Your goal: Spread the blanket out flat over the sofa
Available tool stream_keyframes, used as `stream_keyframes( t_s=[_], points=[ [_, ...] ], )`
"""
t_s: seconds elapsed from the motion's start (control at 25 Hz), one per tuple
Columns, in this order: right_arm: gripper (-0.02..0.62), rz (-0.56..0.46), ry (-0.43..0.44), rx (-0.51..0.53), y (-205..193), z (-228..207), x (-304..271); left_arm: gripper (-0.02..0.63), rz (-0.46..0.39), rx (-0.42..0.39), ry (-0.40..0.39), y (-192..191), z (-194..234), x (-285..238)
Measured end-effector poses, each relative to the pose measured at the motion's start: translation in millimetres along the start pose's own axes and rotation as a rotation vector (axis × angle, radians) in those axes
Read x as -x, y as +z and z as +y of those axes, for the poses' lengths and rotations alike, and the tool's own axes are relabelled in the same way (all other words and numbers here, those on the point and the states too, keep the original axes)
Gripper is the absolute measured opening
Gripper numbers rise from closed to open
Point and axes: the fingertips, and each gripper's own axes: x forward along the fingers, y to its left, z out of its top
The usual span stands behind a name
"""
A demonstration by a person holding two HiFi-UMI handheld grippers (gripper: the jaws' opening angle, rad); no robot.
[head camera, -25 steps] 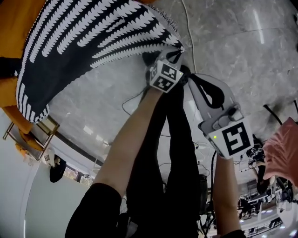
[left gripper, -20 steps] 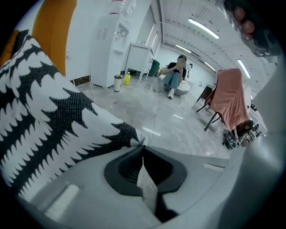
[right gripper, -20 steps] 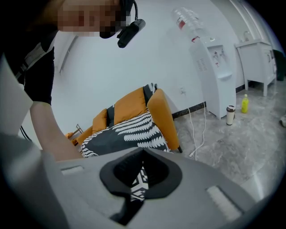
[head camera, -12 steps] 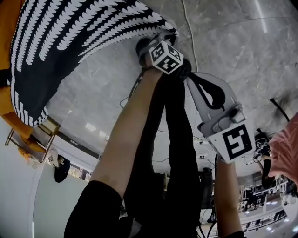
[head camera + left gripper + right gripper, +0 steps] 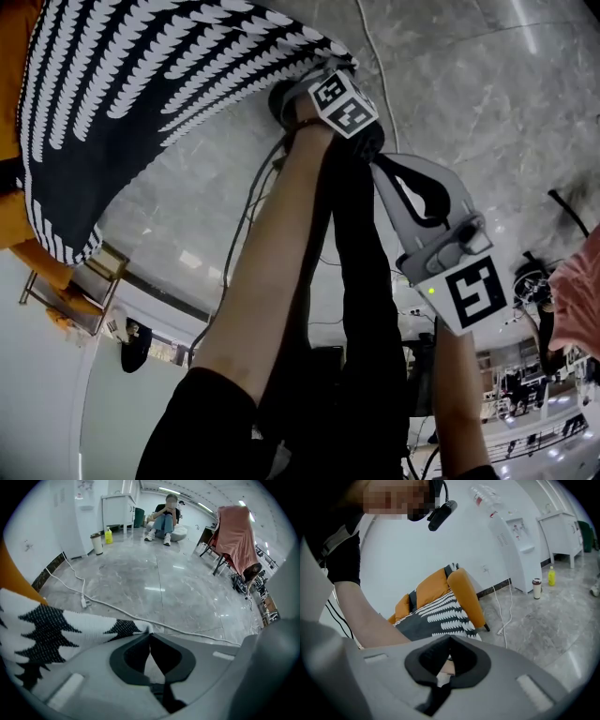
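Two claws: my left claw (image 5: pixel 150 633) is clenched on a corner of the blanket (image 5: pixel 141 84), which drapes over the orange sofa (image 5: pixel 464 592) at left. My right claw (image 5: pixel 450 645) is closed and empty. Spreading looks under way; next, I'd draw that corner taut.

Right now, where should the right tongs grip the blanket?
Probably the far free corner of the blanket, coming in from the floor side: it lies exposed at the edge of the orange sofa, while the left tongs pinch the near corner.

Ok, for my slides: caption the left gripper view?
Left gripper, jaws shut on a corner of the black-and-white blanket, above a marble floor crossed by a white cable.
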Motion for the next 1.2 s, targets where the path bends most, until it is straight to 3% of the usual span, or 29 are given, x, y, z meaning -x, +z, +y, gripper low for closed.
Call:
stream_keyframes(
  t_s=[0.2, 0.6, 0.8, 1.12, 1.2],
  points=[
    [0.002, -0.005, -0.001, 0.001, 4, 3, 3, 0.011, 0.012, 0.002, -0.037, -3, -7, 5],
    [0.002, -0.014, -0.017, 0.002, 27, 12, 12, 0.015, 0.055, -0.071, 0.042, -14, -5, 38],
    [0.002, -0.036, -0.018, 0.005, 43, 23, 11, 0.015, 0.061, -0.106, 0.037, -17, -3, 55],
    [0.002, -0.044, -0.043, 0.006, 63, 45, 21, 0.017, 0.058, -0.092, 0.036, -18, -3, 88],
    [0.002, -0.047, -0.051, 0.006, 67, 49, 24, 0.050, 0.055, -0.102, 0.042, -14, -2, 95]
  ],
)
